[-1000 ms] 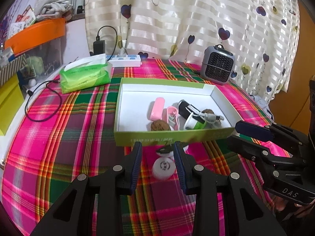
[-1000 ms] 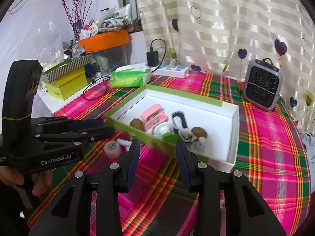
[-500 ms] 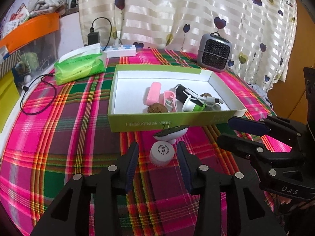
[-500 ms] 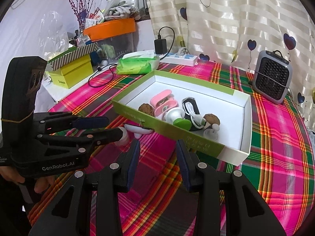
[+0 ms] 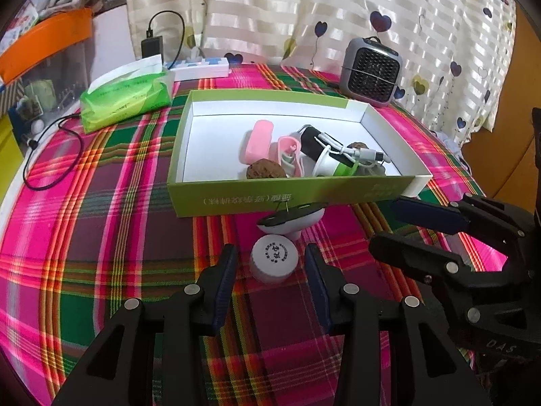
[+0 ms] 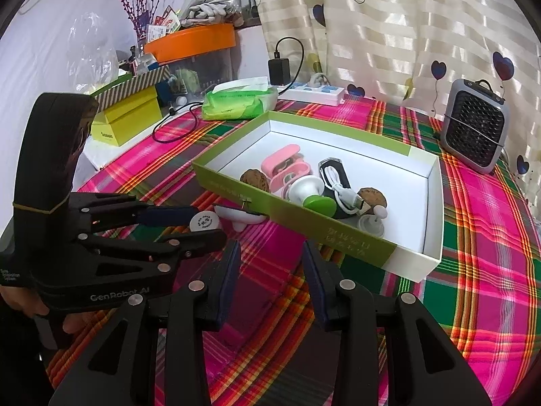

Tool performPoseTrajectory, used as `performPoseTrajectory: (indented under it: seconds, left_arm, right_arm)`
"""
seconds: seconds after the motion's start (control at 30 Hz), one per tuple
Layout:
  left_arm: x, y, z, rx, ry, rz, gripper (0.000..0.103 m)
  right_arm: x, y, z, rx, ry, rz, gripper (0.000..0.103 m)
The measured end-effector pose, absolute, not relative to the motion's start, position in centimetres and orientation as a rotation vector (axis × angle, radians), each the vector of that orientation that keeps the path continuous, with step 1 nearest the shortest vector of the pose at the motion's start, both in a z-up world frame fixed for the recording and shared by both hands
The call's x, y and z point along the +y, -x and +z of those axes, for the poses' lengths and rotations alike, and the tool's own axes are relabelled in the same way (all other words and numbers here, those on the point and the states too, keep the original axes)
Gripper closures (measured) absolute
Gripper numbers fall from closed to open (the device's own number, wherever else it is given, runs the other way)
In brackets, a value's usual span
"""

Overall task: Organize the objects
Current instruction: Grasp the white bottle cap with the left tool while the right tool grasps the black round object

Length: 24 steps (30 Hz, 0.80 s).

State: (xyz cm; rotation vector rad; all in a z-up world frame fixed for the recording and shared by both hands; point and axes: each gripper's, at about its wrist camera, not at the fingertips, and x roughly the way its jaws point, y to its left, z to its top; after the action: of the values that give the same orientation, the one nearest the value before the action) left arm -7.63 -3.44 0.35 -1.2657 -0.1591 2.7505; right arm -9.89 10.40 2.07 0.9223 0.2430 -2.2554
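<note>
Setting: a table under a pink and green plaid cloth (image 5: 101,237), with a shallow green box (image 5: 290,196) at its middle.
Box contents: a pink case (image 5: 258,140), a walnut (image 5: 265,171), a black item wrapped in white cable (image 5: 338,150) and a green and white piece (image 6: 312,194). These look already sorted, so the box is probably the collecting place.
Task thing: a small white jar (image 5: 274,258) with printed lid stands on the cloth just near of the box's front wall, outside it.
Neighbour: a white dish-shaped piece (image 5: 292,218) lies between jar and box, tilted.
Left gripper (image 5: 274,280): fingers apart, one on each side of the jar without touching it, lined up for a pinch.
Right gripper (image 6: 270,280): fingers apart and empty, over bare cloth to the right, probably waiting its turn.
Change from earlier: the left gripper has moved forward, so the jar now sits deeper between its fingers; the fingers have not closed. The box and its contents have stayed put.
Likely next: closing on the jar, judging by the alignment.
</note>
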Motion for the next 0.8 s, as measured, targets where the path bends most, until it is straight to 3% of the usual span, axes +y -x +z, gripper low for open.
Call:
performPoseTrajectory:
  seconds: [0.17, 0.8]
  left_arm:
    - [-3.6, 7.6, 0.4, -0.192, 1.261, 2.756, 0.076]
    - [-7.3, 5.9, 1.3, -0.294, 1.217, 2.832, 0.076]
  right_arm:
    - [10.2, 10.0, 2.0, 0.246, -0.929, -2.255, 0.064]
    - [6.2, 11.2, 1.2, 0.257, -1.005, -2.208, 0.063]
